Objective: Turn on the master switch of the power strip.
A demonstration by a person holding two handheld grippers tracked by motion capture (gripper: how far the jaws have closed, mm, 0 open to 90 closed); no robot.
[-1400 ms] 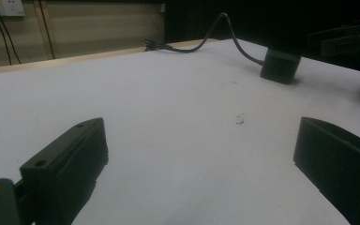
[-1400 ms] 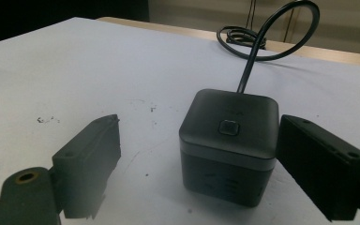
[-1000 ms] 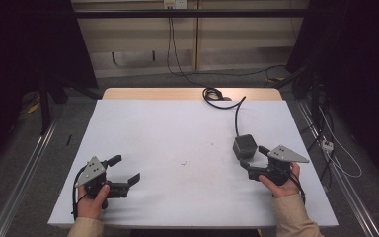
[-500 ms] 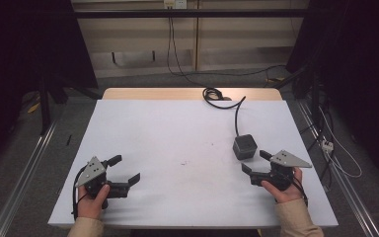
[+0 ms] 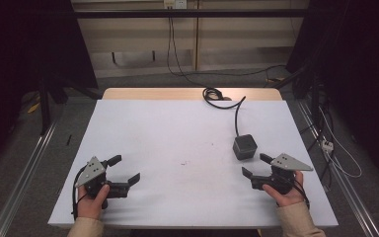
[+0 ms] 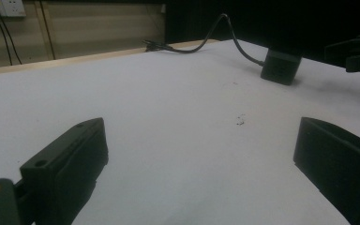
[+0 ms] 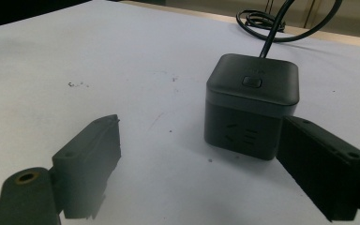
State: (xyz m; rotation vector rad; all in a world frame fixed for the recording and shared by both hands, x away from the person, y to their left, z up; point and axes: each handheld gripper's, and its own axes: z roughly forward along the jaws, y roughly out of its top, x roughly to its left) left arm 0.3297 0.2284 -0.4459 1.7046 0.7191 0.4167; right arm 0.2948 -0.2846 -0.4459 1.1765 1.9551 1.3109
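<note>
A dark grey cube-shaped power socket (image 5: 244,146) stands on the white table (image 5: 177,128) at the right, with a button on its top (image 7: 252,81). Its black cable (image 5: 237,116) runs to a coil (image 5: 214,95) at the far edge. My right gripper (image 5: 254,165) rests just in front of the cube, open and holding nothing. In the right gripper view (image 7: 201,154) the cube (image 7: 251,103) sits just past the right jaw's tip, not pinched. My left gripper (image 5: 127,168) lies open at the near left with only bare table between its jaws (image 6: 201,154), and the cube (image 6: 281,65) is far off.
Small dark specks (image 5: 185,163) mark the table's middle. A wooden strip (image 5: 192,94) edges the far side. Wall sockets (image 5: 173,4) and hanging cables are behind the table, and loose cables (image 5: 333,148) lie on the floor at the right. Metal rails (image 5: 24,173) run along both sides.
My right gripper has drawn back a little from the cube toward the near edge, leaving a gap. The left gripper and the cube have stayed put.
</note>
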